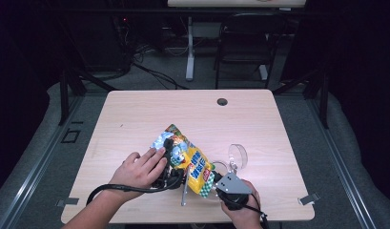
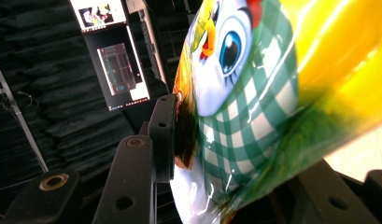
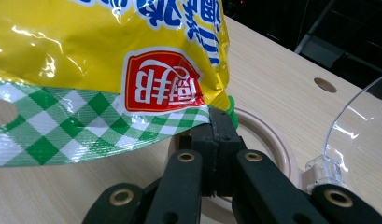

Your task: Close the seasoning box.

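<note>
A yellow snack bag [image 1: 195, 164] with green check trim and a cartoon bird is held slanted above the table's front middle. My left gripper [image 1: 169, 160] grips its upper part; in the left gripper view the bag [image 2: 254, 93] bulges between the jaws, pressed against the left pad [image 2: 163, 135]. My right gripper [image 1: 215, 183] pinches the bag's lower end. In the right gripper view the jaws [image 3: 220, 120] are closed tight on the green checked seam of the bag [image 3: 109, 56].
A round beige container [image 3: 277, 144] with a raised clear lid [image 1: 238, 155] sits on the wooden table [image 1: 135, 109] just right of the bag. A cable hole [image 1: 222, 101] lies near the far edge. A chair [image 1: 245, 43] stands beyond the table.
</note>
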